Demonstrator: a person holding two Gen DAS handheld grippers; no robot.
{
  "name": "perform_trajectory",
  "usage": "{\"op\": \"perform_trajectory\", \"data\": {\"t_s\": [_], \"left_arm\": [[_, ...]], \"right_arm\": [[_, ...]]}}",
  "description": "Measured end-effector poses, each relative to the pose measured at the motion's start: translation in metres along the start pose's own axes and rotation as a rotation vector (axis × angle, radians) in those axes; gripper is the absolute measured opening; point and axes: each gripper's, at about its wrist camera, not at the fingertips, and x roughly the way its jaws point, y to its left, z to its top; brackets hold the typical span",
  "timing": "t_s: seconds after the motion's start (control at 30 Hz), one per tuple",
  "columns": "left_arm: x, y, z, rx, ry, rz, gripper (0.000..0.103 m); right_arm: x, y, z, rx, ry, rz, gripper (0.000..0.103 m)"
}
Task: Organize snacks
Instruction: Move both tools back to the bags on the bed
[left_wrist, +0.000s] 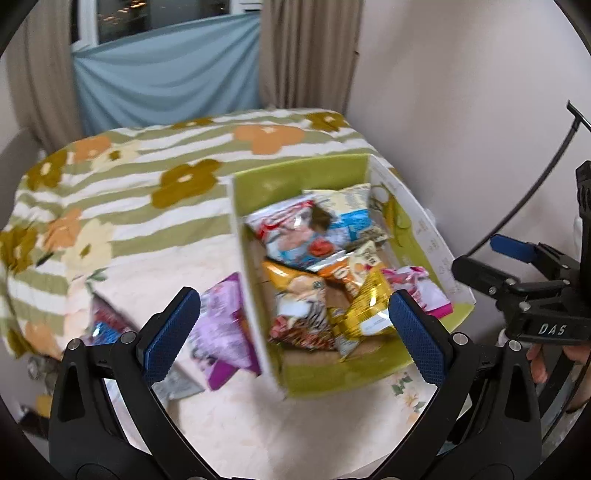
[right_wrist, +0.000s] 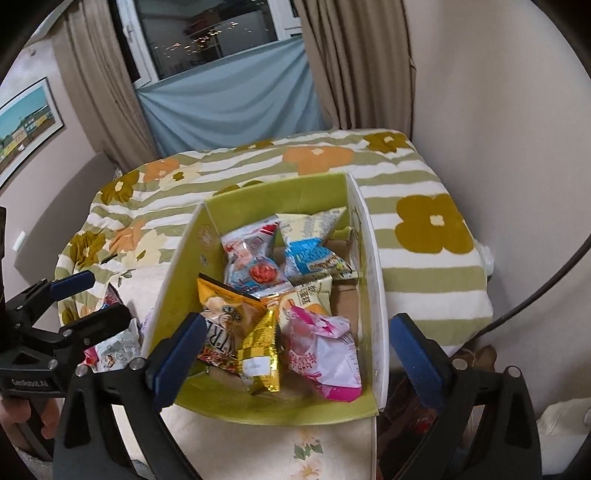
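A green-lined cardboard box (left_wrist: 295, 177) (right_wrist: 273, 195) stands on the bed and holds several snack packets, among them a pink one (right_wrist: 325, 354), a yellow one (left_wrist: 369, 310) (right_wrist: 262, 350) and a red-white one (left_wrist: 288, 229) (right_wrist: 251, 254). Outside the box to its left lie a purple packet (left_wrist: 221, 325) and a red-blue packet (left_wrist: 107, 325). My left gripper (left_wrist: 295, 332) is open and empty above the box's near left wall. My right gripper (right_wrist: 295, 354) is open and empty above the box's near end. It also shows in the left wrist view (left_wrist: 517, 266).
The bed carries a striped flower blanket (left_wrist: 147, 177) (right_wrist: 424, 221). A wall (left_wrist: 461, 110) runs close along the right. Curtains (right_wrist: 351, 66) and a blue cloth (right_wrist: 229, 99) hang behind the bed. A cable (left_wrist: 535, 184) arcs at the right.
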Motion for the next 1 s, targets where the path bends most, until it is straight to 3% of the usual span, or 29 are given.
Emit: {"op": "perform_trajectory", "data": {"t_s": [0.3,0.6,0.8,1.0], "left_arm": [[-0.048,0.061,-0.038,-0.128,-0.026,0.107,0.101],[-0.092,0.158,-0.081,-0.237,-0.021,0.175,0.101],[-0.105,0.234,-0.109,-0.305,0.019,0.18,0.101],[-0.09,0.298,-0.128,-0.356,0.084,0.155,0.101]], "right_arm": [[-0.011,0.049,-0.001,-0.086,-0.034,0.093,0.099],[-0.008,0.136,-0.01,-0.138,-0.039,0.173,0.099],[0.006,0.197,-0.024,-0.151,-0.005,0.194,0.099],[0.031,0.25,-0.043,-0.136,0.058,0.196,0.099]]}}
